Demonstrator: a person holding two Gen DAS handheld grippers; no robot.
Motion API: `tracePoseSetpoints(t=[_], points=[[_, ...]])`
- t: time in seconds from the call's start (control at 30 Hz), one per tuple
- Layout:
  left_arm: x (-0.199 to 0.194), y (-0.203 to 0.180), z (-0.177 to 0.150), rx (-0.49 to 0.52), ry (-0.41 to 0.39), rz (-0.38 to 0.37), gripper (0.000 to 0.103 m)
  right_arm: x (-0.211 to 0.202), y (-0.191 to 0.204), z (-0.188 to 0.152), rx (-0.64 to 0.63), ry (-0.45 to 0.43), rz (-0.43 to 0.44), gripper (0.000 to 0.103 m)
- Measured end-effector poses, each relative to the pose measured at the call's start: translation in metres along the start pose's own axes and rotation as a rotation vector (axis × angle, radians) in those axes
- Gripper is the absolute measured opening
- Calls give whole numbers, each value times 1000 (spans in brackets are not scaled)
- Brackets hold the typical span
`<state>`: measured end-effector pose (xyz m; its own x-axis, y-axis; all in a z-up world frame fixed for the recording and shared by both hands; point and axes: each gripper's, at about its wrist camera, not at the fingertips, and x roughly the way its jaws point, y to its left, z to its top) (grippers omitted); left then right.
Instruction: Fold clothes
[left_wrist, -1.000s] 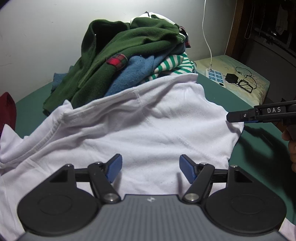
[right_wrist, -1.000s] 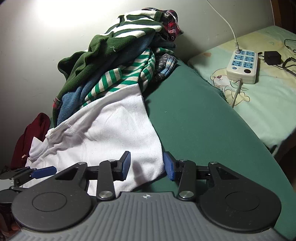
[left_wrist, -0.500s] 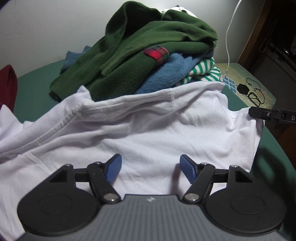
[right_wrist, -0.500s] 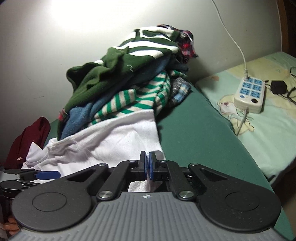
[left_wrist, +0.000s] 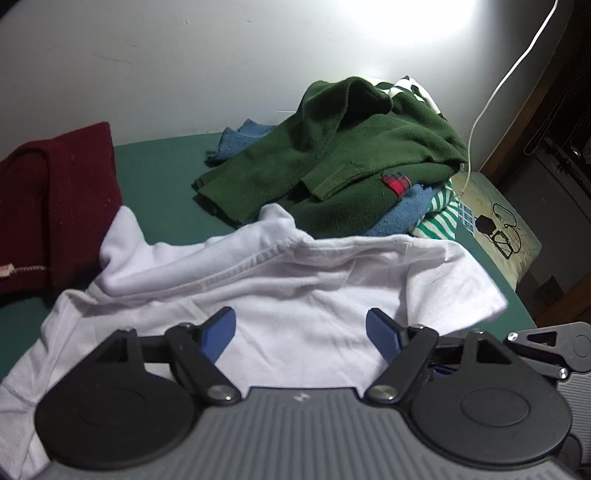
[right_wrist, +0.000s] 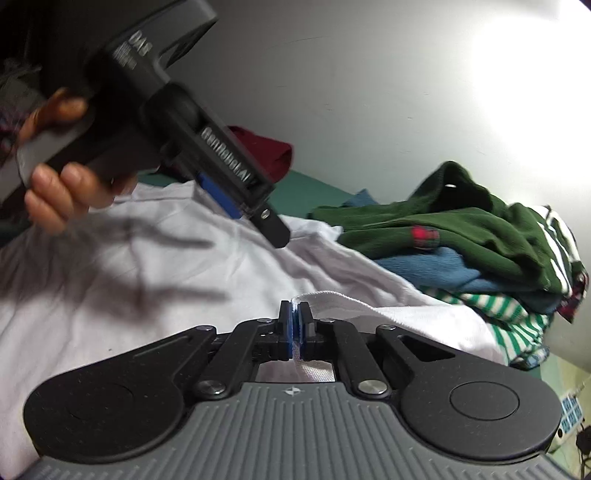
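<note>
**White T-shirt pinched at its right edge, left jaws wide above it**

The white T-shirt (left_wrist: 295, 295) lies spread across the near part of the green tabletop (left_wrist: 162, 173), its far edge rumpled against a pile of clothes (left_wrist: 351, 166) topped by a dark green fleece. A maroon garment (left_wrist: 55, 206) sits at the far left, touching the shirt's left corner.

The right gripper (right_wrist: 294, 325) has its jaws clamped tight on a fold of the shirt's hem, a ridge of white cloth standing up between the blue pads. The left gripper (left_wrist: 301, 332), held in the person's hand (right_wrist: 66, 188), hangs over the middle of the shirt; its jaws have just been opening and stand wide, with nothing pinched between them.

At the far right, 1 white cable (left_wrist: 495, 92) runs down the wall to a power strip (left_wrist: 467, 218) on a patterned cushion.
</note>
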<state>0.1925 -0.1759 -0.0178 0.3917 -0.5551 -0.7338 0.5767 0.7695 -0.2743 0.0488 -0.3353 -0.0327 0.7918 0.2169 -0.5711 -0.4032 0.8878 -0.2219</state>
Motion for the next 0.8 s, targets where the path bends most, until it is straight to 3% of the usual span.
tracePoseSetpoints(t=[0.23, 0.37, 0.47, 0.53, 0.63, 0.7, 0.8], points=[[0, -29, -31, 159, 44, 5, 85, 16, 48, -14, -181, 56, 38, 3], [2, -37, -39, 189, 46, 8, 85, -5, 40, -14, -129, 81, 131, 13], [1, -48, -48, 229, 38, -1, 86, -38, 5, -13, 8, 59, 99, 20], [4, -61, -55, 278, 36, -13, 90, -50, -34, -20, 203, 66, 40, 37], [20, -79, -62, 325, 49, -18, 90, -38, -86, -39, 485, 136, -45, 40], [30, -86, -64, 317, 67, -32, 81, -25, -105, -51, 593, 147, -45, 41], [45, -84, -67, 250, 112, -65, 60, -1, -116, -65, 747, 182, 27, 39]])
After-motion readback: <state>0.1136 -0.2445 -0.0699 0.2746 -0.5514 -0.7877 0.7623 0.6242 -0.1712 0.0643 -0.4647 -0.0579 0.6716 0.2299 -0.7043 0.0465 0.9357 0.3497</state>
